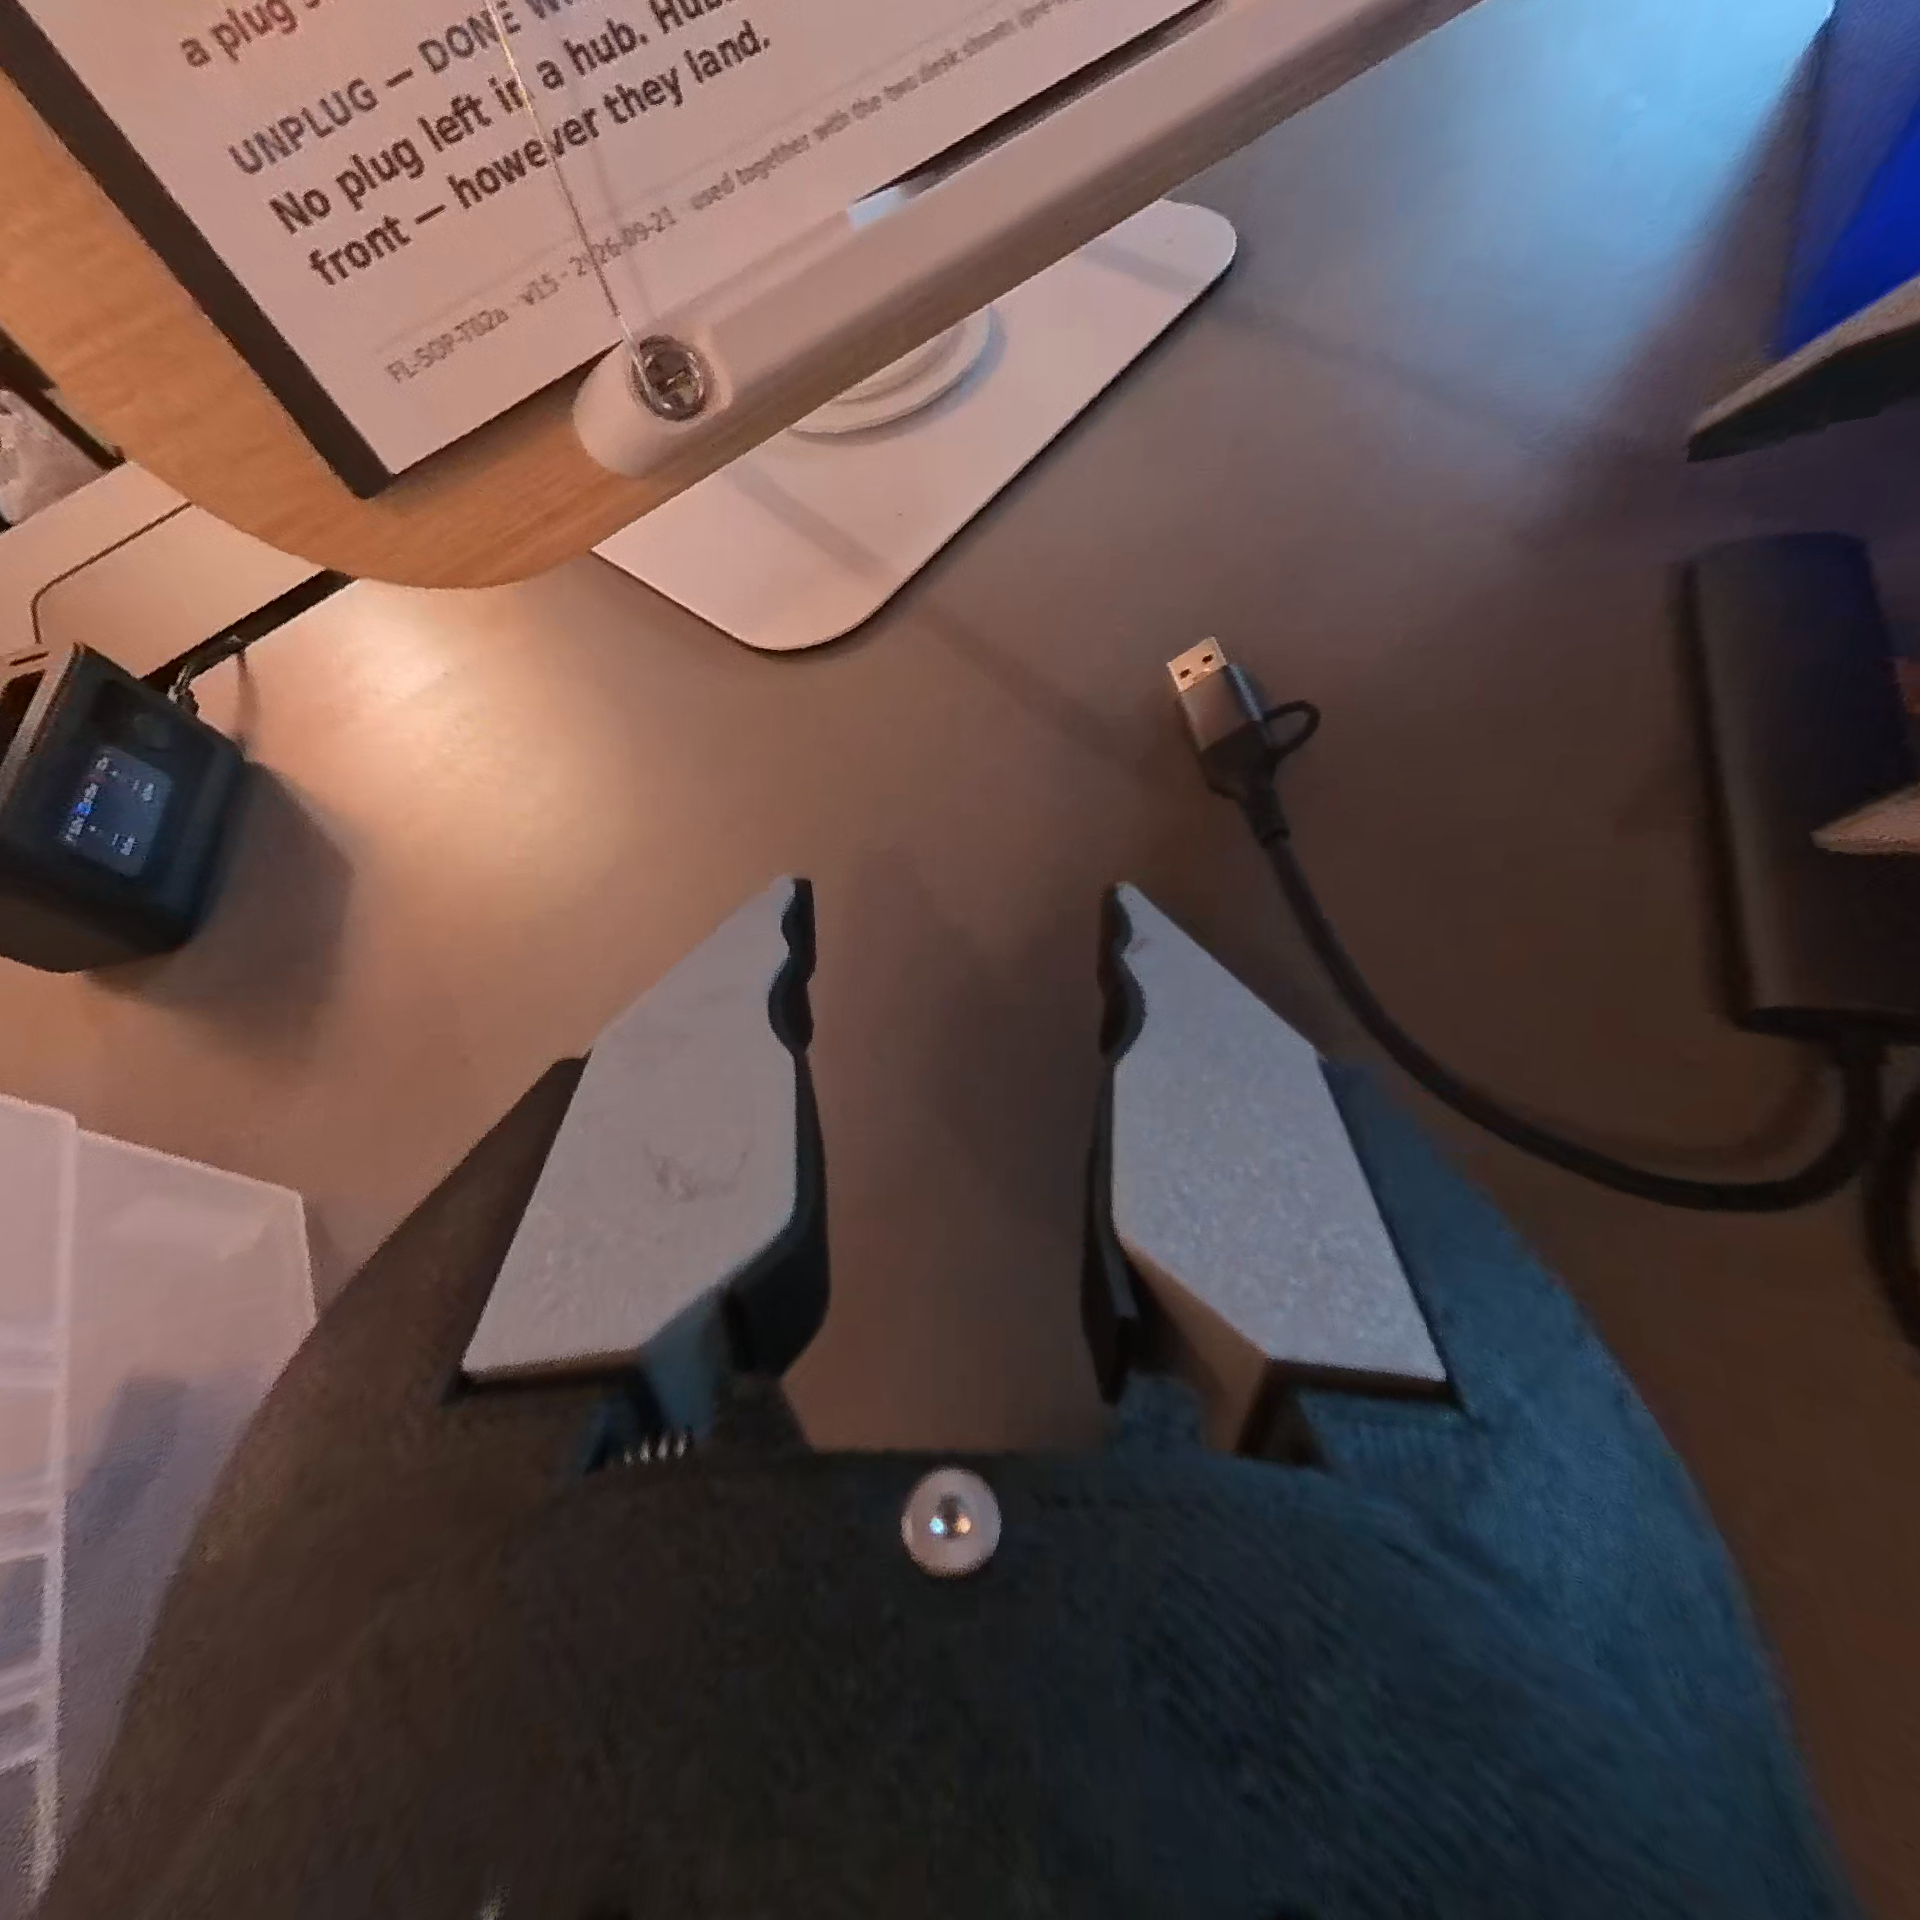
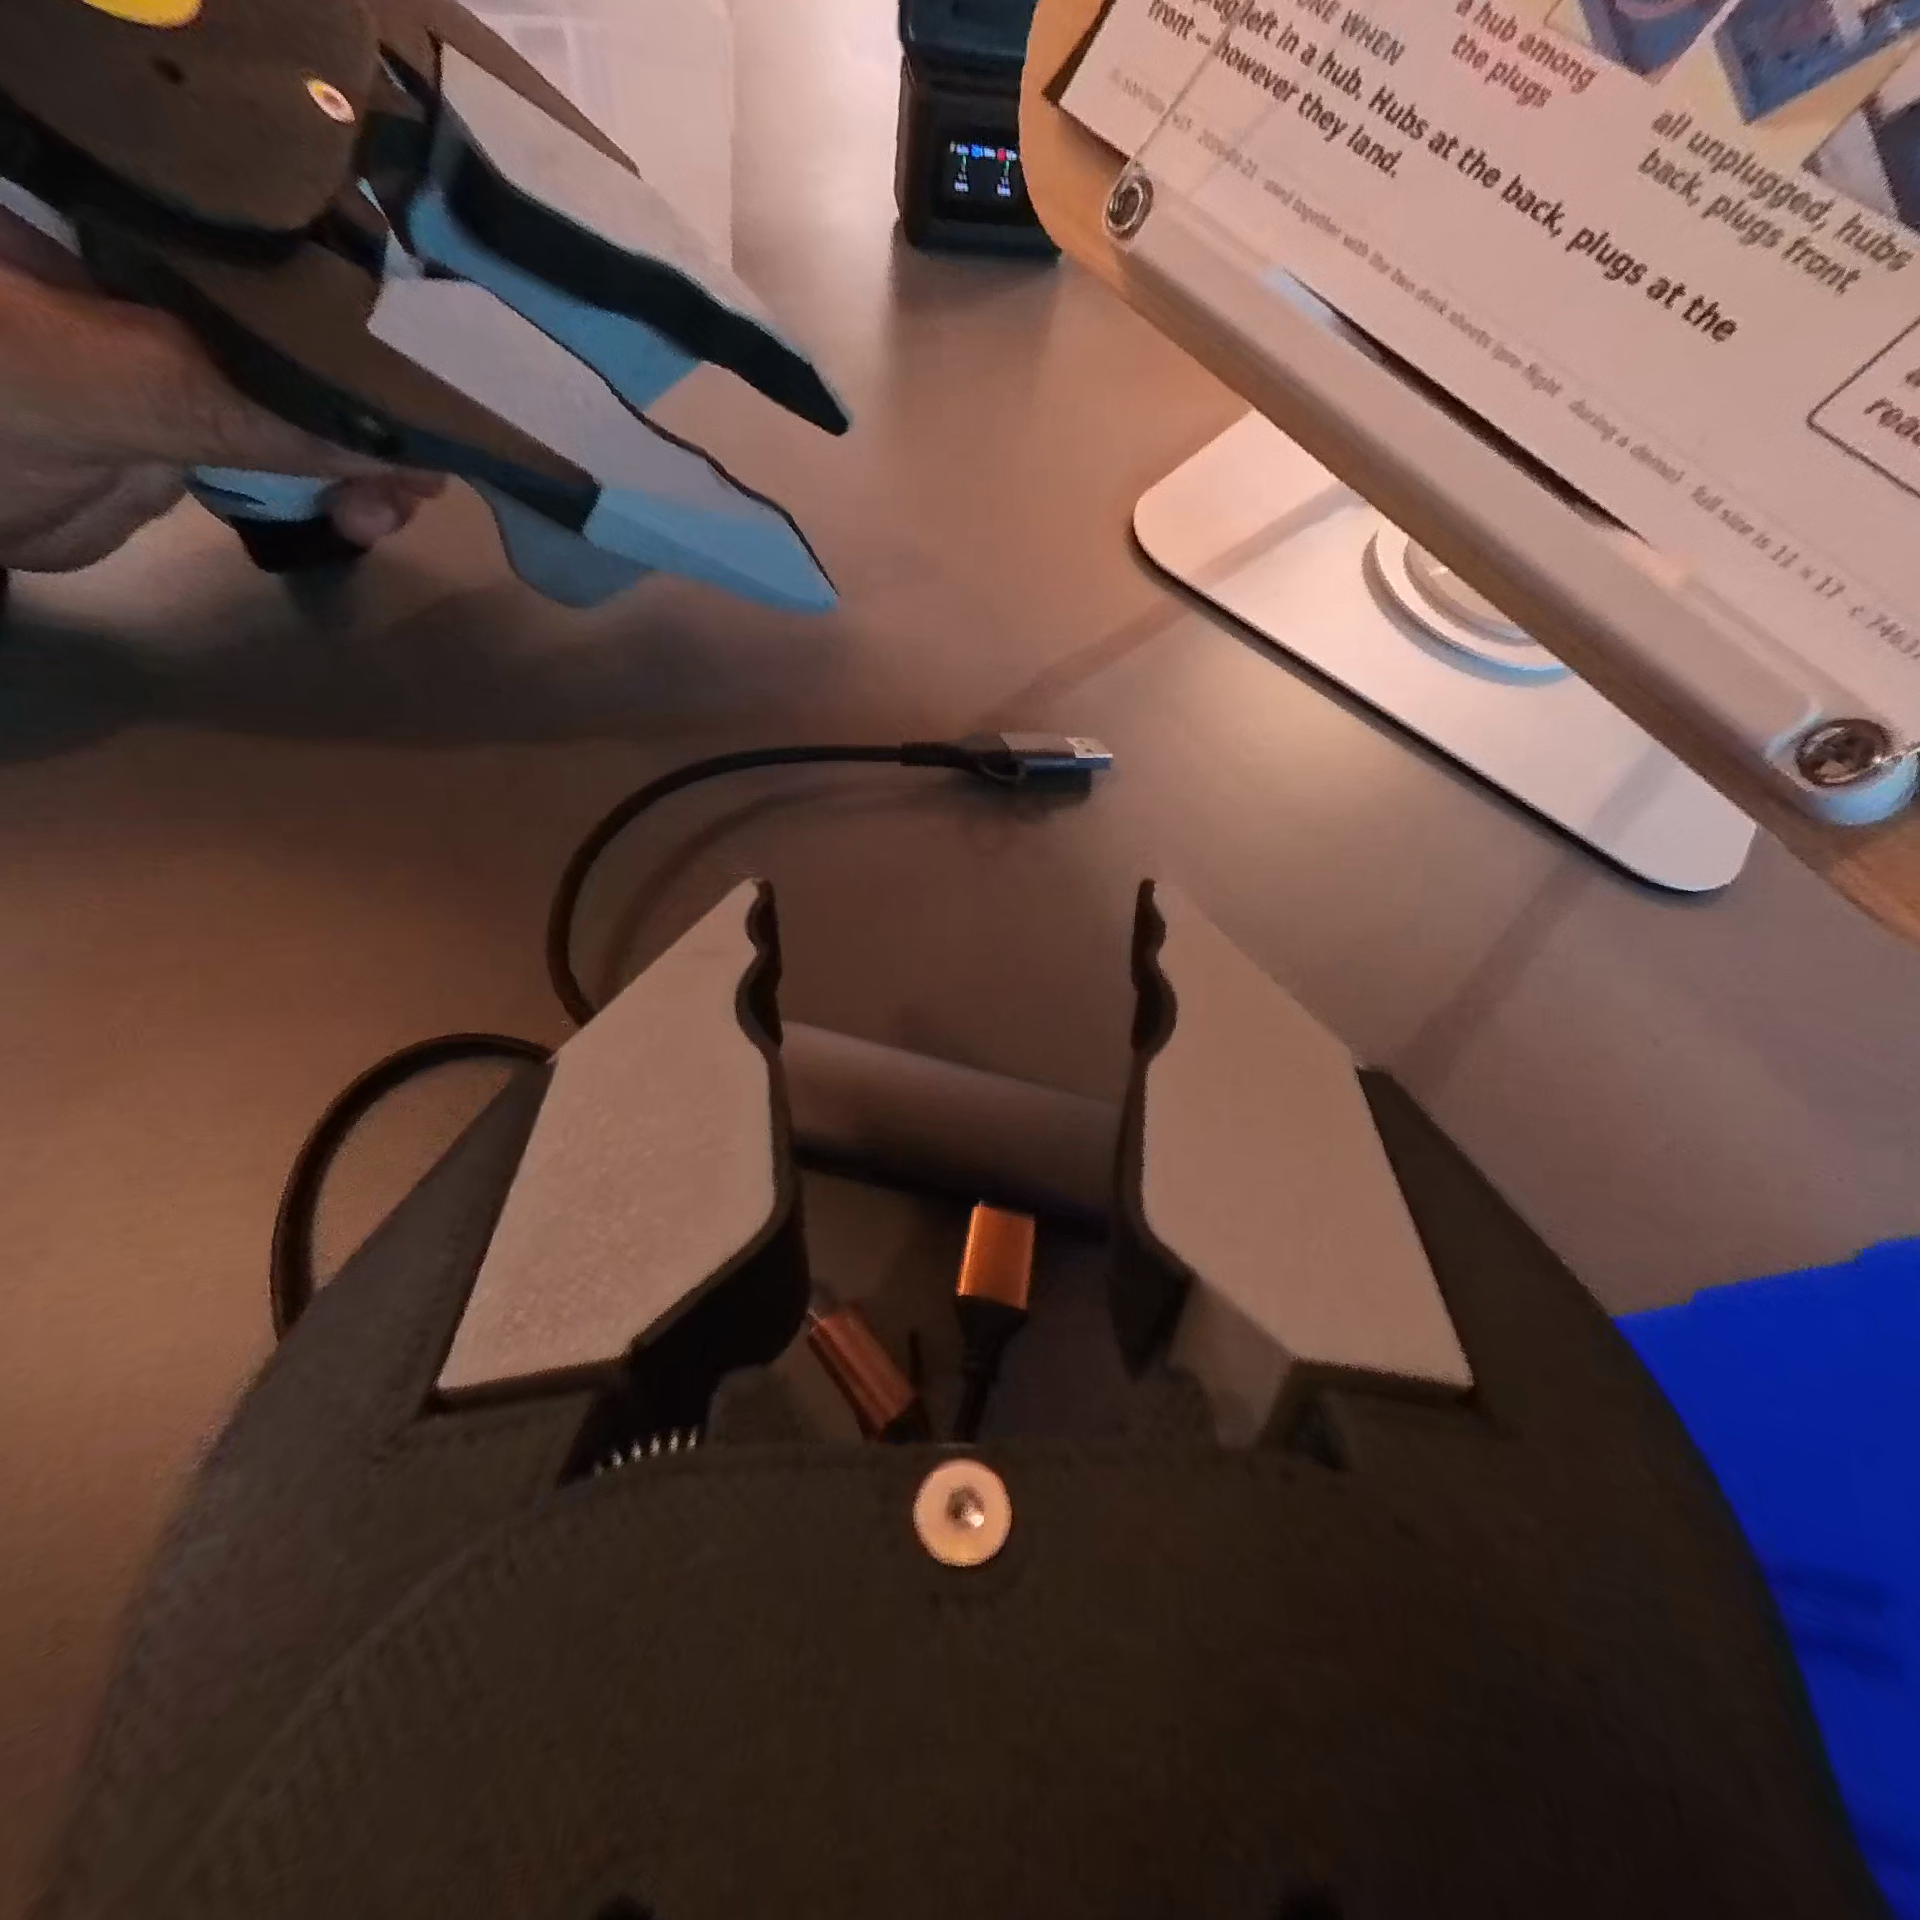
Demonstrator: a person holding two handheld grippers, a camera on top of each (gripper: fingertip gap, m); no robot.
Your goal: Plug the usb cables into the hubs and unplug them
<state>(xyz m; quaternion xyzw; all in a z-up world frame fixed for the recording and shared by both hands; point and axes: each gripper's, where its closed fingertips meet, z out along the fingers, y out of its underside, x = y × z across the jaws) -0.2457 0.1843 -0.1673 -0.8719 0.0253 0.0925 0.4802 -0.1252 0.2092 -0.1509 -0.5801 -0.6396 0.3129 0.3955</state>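
My left gripper (image 1: pixel 956 894) is open and empty above the bare desk; it also shows in the right wrist view (image 2: pixel 836 514), held by a hand. A grey USB plug (image 1: pixel 1210 707) on a black cable lies loose to its right, and shows ahead in the right wrist view (image 2: pixel 1034 753). A dark hub (image 1: pixel 1787 790) lies at the right edge. My right gripper (image 2: pixel 951 894) is open and empty, just above that hub (image 2: pixel 935 1091). An orange plug (image 2: pixel 995 1262) sits at the hub's near edge between my fingers. A second orange plug (image 2: pixel 852 1361) lies beside it.
A wooden board with a printed sheet (image 1: pixel 436 208) (image 2: pixel 1558 208) on a white stand (image 1: pixel 935 436) (image 2: pixel 1403 665) stands at the back. A small black device with a lit screen (image 1: pixel 104 810) (image 2: pixel 971 177) stands left. A clear plastic box (image 1: pixel 104 1351) is near left. Something blue (image 2: pixel 1787 1507) lies near right.
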